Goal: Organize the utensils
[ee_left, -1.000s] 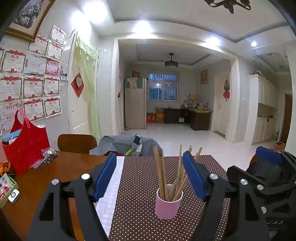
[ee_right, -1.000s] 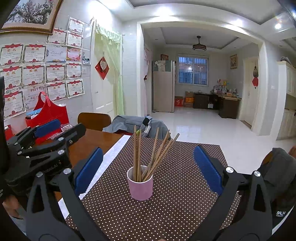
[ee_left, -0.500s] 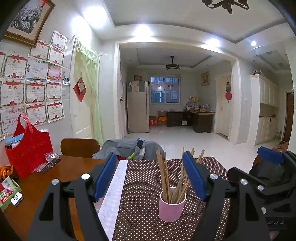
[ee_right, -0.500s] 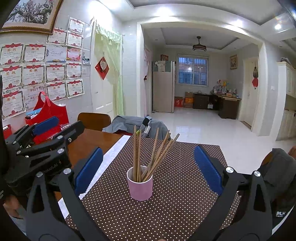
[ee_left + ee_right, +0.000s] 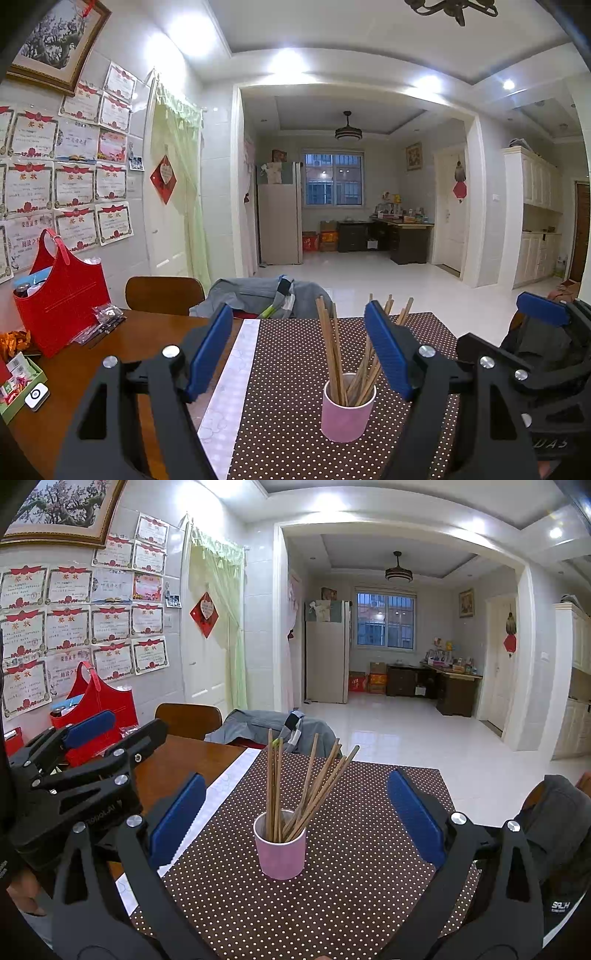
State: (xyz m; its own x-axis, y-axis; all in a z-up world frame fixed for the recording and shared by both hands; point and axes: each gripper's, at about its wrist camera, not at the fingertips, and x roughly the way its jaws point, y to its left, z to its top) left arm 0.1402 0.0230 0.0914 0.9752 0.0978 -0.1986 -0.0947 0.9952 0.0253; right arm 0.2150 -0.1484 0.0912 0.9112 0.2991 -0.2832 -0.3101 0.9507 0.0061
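Dotted counter cloth [image 5: 354, 878] with pink cup [image 5: 281, 853] of chopsticks [image 5: 303, 794] ahead between both wide-open, empty claws: left [image 5: 299, 350], right [image 5: 295, 823].

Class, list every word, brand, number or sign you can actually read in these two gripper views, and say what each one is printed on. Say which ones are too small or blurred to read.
"SRLH": white print on the right gripper's body; the line under it is too small to read.
"DAS": partial grey print on the right gripper's body.
"ROBOLAI", uncertain: print on the left gripper's arm.
Wall certificates: red headings and small lines too blurred to read.
Red boxes: print unreadable.
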